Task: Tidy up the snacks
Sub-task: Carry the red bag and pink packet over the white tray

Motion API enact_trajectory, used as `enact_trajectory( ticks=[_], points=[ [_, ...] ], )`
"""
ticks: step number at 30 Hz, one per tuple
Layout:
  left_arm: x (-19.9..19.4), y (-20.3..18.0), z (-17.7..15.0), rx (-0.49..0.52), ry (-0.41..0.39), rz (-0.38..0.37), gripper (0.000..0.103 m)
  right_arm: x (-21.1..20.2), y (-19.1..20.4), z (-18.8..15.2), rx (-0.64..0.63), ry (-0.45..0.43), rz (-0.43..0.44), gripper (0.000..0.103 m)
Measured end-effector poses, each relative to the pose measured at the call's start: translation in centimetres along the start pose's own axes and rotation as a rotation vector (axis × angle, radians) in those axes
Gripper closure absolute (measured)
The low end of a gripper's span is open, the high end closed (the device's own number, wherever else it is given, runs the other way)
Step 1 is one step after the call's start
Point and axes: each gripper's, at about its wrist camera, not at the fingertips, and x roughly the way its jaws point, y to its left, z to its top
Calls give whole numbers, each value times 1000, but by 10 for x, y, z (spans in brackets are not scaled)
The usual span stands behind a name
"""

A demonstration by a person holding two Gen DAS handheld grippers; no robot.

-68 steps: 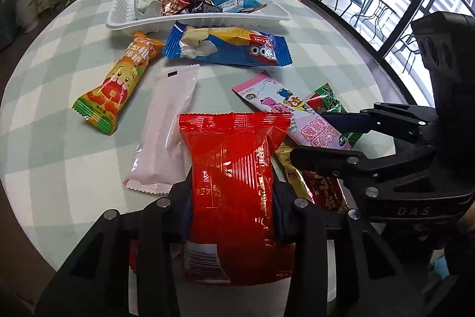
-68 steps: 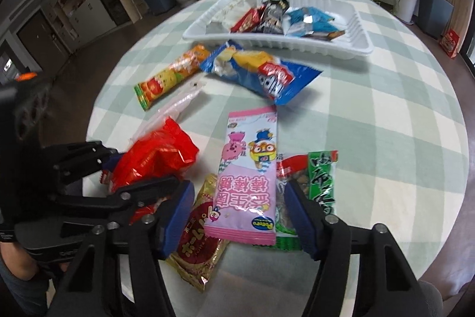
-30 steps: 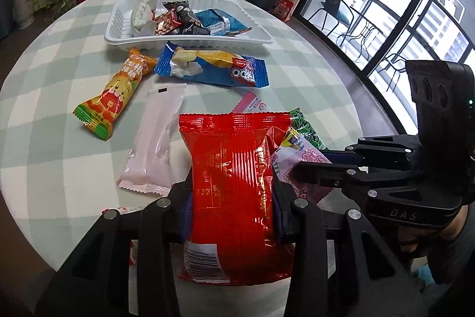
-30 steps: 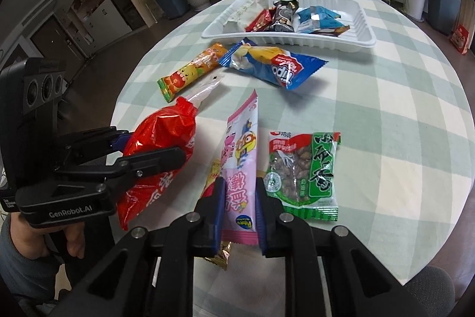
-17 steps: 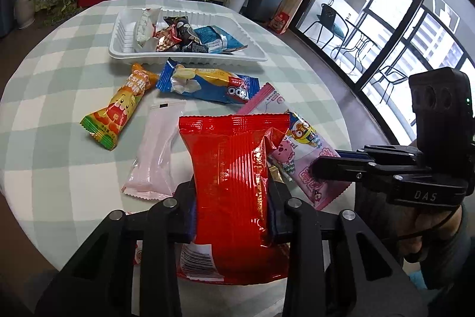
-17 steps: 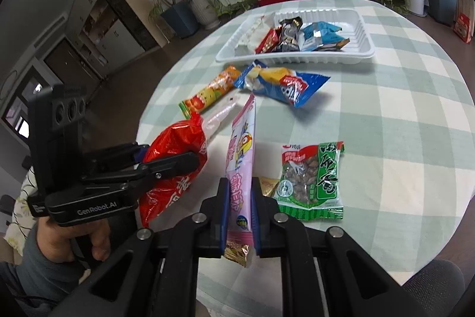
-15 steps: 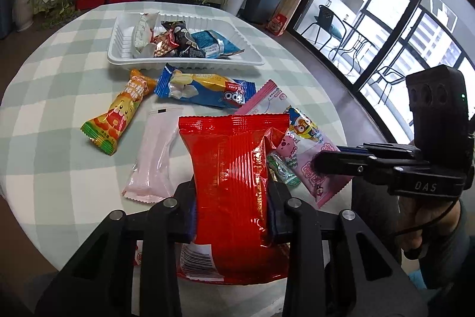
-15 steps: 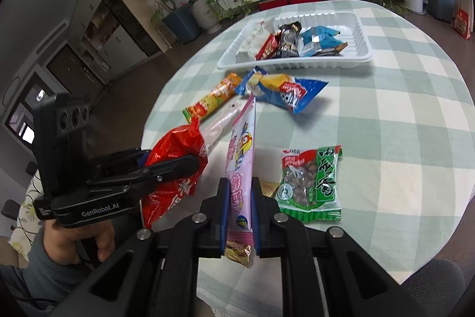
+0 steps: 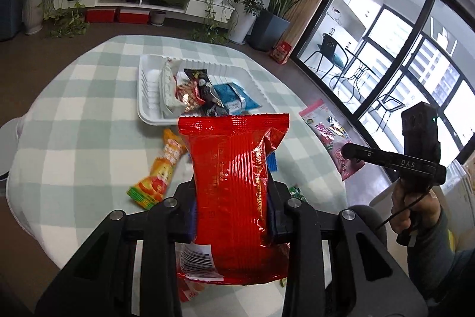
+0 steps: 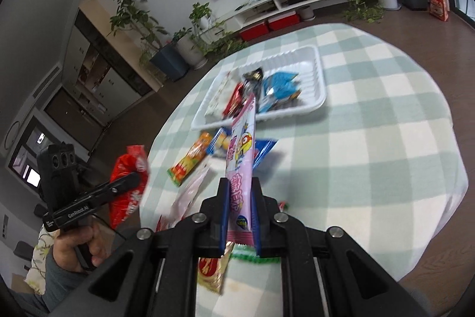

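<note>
Left wrist view shows your left gripper (image 9: 234, 198) with its jaws pinching the red snack bag (image 9: 237, 183) across its middle, the bag standing up between them and clear of the worktop (image 9: 74, 121). Off to the right in that view, your right gripper (image 9: 346, 152) carries the pink cartoon packet (image 9: 329, 138) in the air, your hand (image 9: 412, 210) wrapped around its handle.

From the right wrist view, the jaws of that gripper are pressed together on the lower part of the pink cartoon packet, which sticks out ahead, edge-on, toward the white tray (image 10: 319, 79). The tray sits on the far part of the checked worktop and already holds several small packets, a blue one (image 9: 234, 98) among them, with bare floor left at its right end.

You look to be in the carrying step: both snacks are lifted and on their way to the tray, neither yet over it. Next, bring each one above an unfilled stretch of the tray, lower it until it lies inside the rim, and only then spread the jaws. The two grippers are headed for the same small target, so go in one after the other, or to opposite ends.

Several packs wait on the worktop: the orange stick pack (image 9: 161, 168) just in front of the tray, a blue bag (image 10: 261, 150) largely hidden behind what you hold, a pale pink pouch (image 10: 190, 195), and a green pack and a yellow-red one (image 10: 213, 269) close under the right gripper.
</note>
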Motion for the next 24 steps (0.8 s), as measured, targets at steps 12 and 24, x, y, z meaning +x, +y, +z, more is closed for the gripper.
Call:
enact_trajectory(
  ticks=[12, 24],
  points=[
    [41, 47, 115, 14, -11, 59, 72, 32, -20, 96, -12, -64, -69, 89],
    [147, 97, 164, -43, 72, 94, 72, 114, -29, 141, -31, 4, -113, 89]
  ],
)
